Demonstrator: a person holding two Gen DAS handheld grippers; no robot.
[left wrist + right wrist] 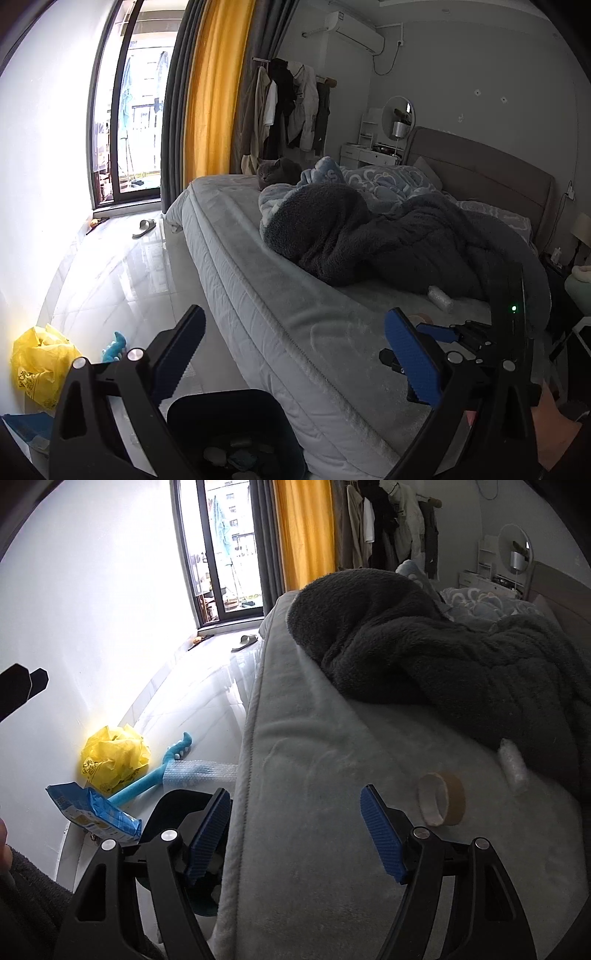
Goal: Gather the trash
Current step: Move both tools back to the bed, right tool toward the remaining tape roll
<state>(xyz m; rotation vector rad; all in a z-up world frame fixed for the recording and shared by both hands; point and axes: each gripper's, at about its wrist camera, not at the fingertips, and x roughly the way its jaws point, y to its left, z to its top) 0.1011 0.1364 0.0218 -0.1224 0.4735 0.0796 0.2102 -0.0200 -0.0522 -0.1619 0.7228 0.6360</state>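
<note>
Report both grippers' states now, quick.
Left gripper: open, nothing between its fingers.
Right gripper: open, holding nothing, over the bed edge.

This is a bedroom in a lived-in home: a wide bed [295, 295] with a padded headboard [491, 173] fills the middle, heaped with a dark fleece blanket [369, 236] and a patterned duvet [384, 181], and a grey cat [279, 171] sits at its far edge, toward twelve o'clock. Beyond the bed, clothes [291, 107] hang on a rack beside a yellow curtain [218, 88], an air conditioner [351, 31] is mounted high at one o'clock, and a round mirror [398, 118] stands over a white dressing table [369, 154]. At eleven o'clock a glass balcony door [129, 110] lights the glossy tiled floor [122, 273], where a slipper [144, 228] lies.
</note>
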